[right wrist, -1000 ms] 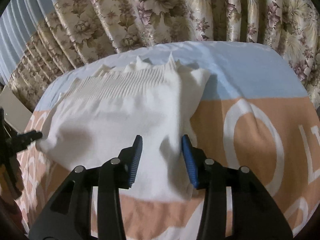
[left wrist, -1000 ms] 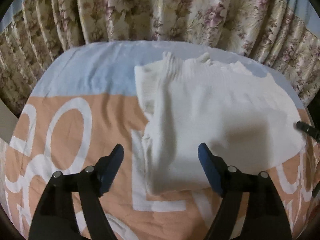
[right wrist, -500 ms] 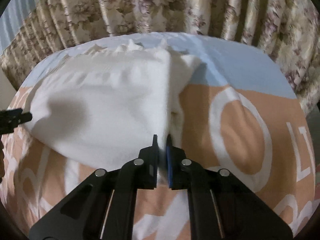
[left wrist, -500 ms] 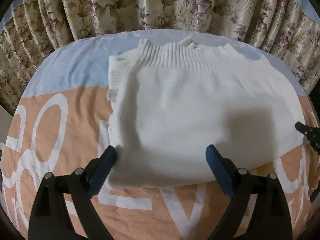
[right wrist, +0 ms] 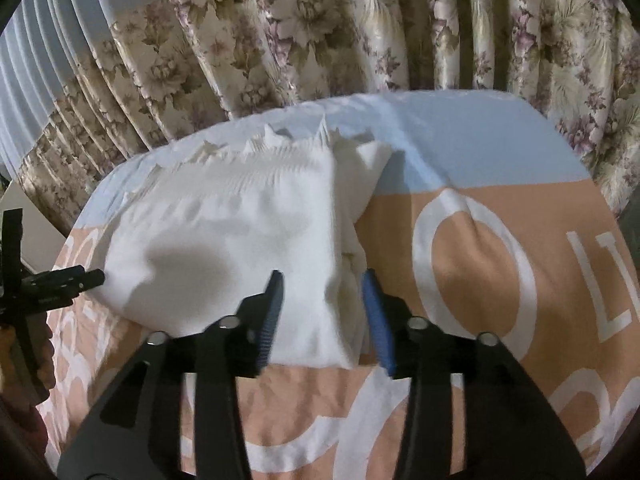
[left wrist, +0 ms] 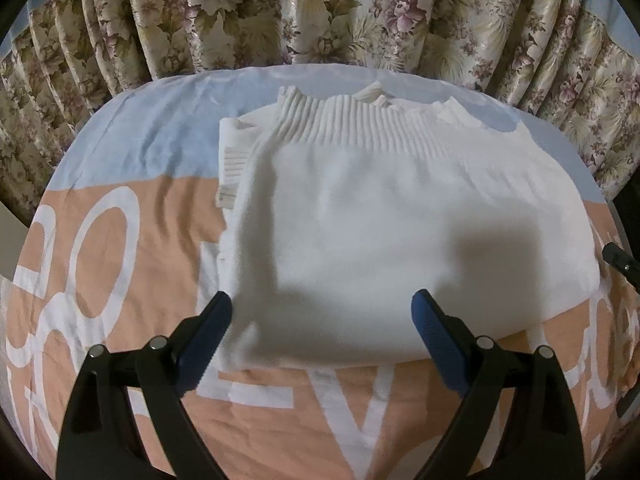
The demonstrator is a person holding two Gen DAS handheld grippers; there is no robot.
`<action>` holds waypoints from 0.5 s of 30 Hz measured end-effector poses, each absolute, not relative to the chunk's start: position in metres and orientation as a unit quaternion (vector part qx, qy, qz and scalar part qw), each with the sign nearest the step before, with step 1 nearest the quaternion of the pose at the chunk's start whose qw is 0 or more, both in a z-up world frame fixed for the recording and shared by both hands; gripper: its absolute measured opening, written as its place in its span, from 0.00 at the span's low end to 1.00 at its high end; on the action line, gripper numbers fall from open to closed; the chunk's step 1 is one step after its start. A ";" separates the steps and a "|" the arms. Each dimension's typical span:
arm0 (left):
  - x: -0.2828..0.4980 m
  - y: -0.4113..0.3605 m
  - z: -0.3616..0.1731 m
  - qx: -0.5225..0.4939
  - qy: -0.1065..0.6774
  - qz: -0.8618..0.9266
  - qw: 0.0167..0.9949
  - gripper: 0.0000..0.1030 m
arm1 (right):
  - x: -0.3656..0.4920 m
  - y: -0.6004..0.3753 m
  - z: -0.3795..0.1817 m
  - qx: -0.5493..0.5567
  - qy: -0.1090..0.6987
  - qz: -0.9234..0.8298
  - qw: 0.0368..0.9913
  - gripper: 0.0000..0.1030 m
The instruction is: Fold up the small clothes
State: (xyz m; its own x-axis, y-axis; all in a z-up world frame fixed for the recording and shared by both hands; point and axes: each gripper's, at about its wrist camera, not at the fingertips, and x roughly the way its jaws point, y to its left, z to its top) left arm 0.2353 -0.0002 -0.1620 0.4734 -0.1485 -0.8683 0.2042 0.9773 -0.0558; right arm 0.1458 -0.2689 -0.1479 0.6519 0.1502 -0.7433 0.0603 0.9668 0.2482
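A white knitted sweater (left wrist: 380,220) lies folded on the peach and blue cloth (left wrist: 120,280), its ribbed hem toward the curtain. My left gripper (left wrist: 322,312) is open and empty, its jaws wide apart over the sweater's near edge. In the right wrist view the sweater (right wrist: 240,232) lies left of centre, with a folded sleeve along its right side. My right gripper (right wrist: 324,300) is open, its jaws either side of the sweater's near right corner, holding nothing. The left gripper's tip (right wrist: 80,278) shows at the left edge of that view.
A floral curtain (left wrist: 320,12) hangs close behind the table's far edge. The cloth carries large white letters (right wrist: 472,260). The right gripper's tip (left wrist: 620,260) shows at the right edge of the left wrist view.
My right gripper was shut on the sweater's right fold half a second ago and has opened and let it go. My left gripper has moved little.
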 end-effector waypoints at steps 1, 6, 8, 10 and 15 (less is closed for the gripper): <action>0.236 -0.003 -0.162 0.031 0.504 -0.103 0.857 0.89 | 0.145 -0.268 -0.145 0.123 0.412 0.021 0.902 0.54; 0.235 -0.011 -0.159 0.037 0.505 -0.100 0.857 0.89 | 0.142 -0.260 -0.139 0.113 0.405 0.007 0.907 0.71; 0.234 -0.013 -0.157 0.039 0.504 -0.098 0.857 0.89 | 0.141 -0.259 -0.139 0.110 0.403 -0.006 0.909 0.78; 0.233 -0.014 -0.154 0.044 0.500 -0.093 0.860 0.89 | 0.141 -0.259 -0.140 0.111 0.406 -0.015 0.907 0.80; 0.230 -0.015 -0.150 0.045 0.495 -0.086 0.863 0.93 | 0.139 -0.257 -0.138 0.102 0.409 -0.041 0.906 0.97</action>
